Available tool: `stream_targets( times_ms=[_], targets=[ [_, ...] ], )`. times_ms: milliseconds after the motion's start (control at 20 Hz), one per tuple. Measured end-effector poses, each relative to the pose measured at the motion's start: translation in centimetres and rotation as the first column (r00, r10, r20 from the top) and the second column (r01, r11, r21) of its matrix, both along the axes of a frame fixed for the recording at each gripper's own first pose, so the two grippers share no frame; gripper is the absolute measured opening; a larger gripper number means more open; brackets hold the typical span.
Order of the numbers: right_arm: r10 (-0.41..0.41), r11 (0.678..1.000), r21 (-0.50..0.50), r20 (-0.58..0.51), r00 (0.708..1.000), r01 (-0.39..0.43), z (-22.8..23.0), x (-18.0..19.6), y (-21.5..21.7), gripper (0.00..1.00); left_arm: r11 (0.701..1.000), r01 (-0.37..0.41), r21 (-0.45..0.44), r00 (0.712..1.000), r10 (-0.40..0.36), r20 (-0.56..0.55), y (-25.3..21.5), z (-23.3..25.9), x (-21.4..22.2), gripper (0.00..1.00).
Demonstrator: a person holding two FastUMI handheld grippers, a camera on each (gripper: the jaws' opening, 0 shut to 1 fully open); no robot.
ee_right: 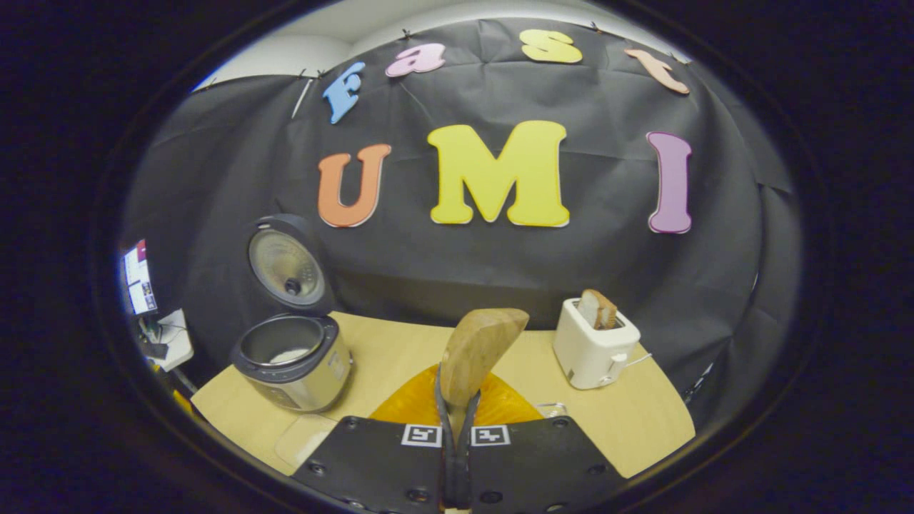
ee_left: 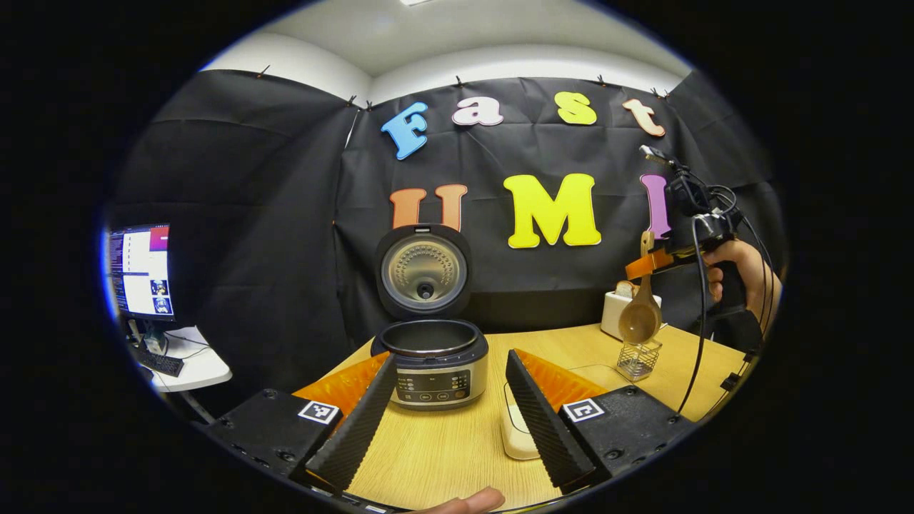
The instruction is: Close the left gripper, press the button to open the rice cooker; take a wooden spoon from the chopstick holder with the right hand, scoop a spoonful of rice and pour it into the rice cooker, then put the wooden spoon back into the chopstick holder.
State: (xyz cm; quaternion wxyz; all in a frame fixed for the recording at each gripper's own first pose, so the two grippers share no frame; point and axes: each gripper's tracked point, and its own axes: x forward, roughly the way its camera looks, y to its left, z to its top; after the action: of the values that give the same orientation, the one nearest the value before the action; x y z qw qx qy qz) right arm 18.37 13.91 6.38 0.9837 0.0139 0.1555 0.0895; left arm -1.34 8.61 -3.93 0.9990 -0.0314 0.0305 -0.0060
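At lower centre of the right gripper view, the right claw [ee_right: 457,421] pinches the tan wooden spoon [ee_right: 477,351], bowl upward; the left claw [ee_left: 450,414] stands spread before the open rice cooker [ee_left: 437,371].

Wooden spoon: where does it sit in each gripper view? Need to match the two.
Left gripper view: the brown wooden spoon hangs at right, bowl down, just above the clear wire chopstick holder, held by the right gripper.
Right gripper view: the spoon is bottom centre, clamped between the fingers, bowl pointing up.
Shared landmark: the white toaster with bread, behind the spoon in one, right of it in the other.
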Motion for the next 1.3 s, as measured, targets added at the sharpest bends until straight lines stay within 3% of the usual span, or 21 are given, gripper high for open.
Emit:
stream_targets(
  times_ms=[150, 300, 650, 950, 1300],
  targets=[
    [0.060, 0.998, 0.009, -0.009, 0.998, -0.060, -1.7, -1.3, 3.8, 0.00, 1.000, 0.002, 0.019, 1.000, -0.002, -0.003, 0.0, 0.0, 0.0, 0.98],
    [0.064, 0.998, 0.007, -0.022, 0.998, -0.064, -4.6, -2.0, 6.2, 0.00, 0.999, -0.001, 0.053, 1.000, 0.001, 0.000, 0.1, 0.1, -0.3, 0.98],
    [-0.113, 0.993, -0.045, -0.064, 0.992, 0.110, -13.2, -1.8, 7.0, 0.00, 0.998, 0.007, 0.055, 1.000, -0.008, 0.030, 0.1, 0.9, -0.7, 0.97],
    [-0.231, 0.963, -0.128, 0.062, 0.971, 0.238, -12.4, -1.3, 6.1, 0.00, 0.998, 0.016, 0.064, 0.999, -0.018, 0.032, -0.1, 1.0, -0.7, 0.97],
    [-0.266, 0.945, -0.183, 0.040, 0.963, 0.269, -14.6, -1.3, 8.8, 0.00, 0.997, 0.025, 0.067, 0.999, -0.026, 0.022, -0.4, 0.7, -0.7, 0.97]
  ],
)
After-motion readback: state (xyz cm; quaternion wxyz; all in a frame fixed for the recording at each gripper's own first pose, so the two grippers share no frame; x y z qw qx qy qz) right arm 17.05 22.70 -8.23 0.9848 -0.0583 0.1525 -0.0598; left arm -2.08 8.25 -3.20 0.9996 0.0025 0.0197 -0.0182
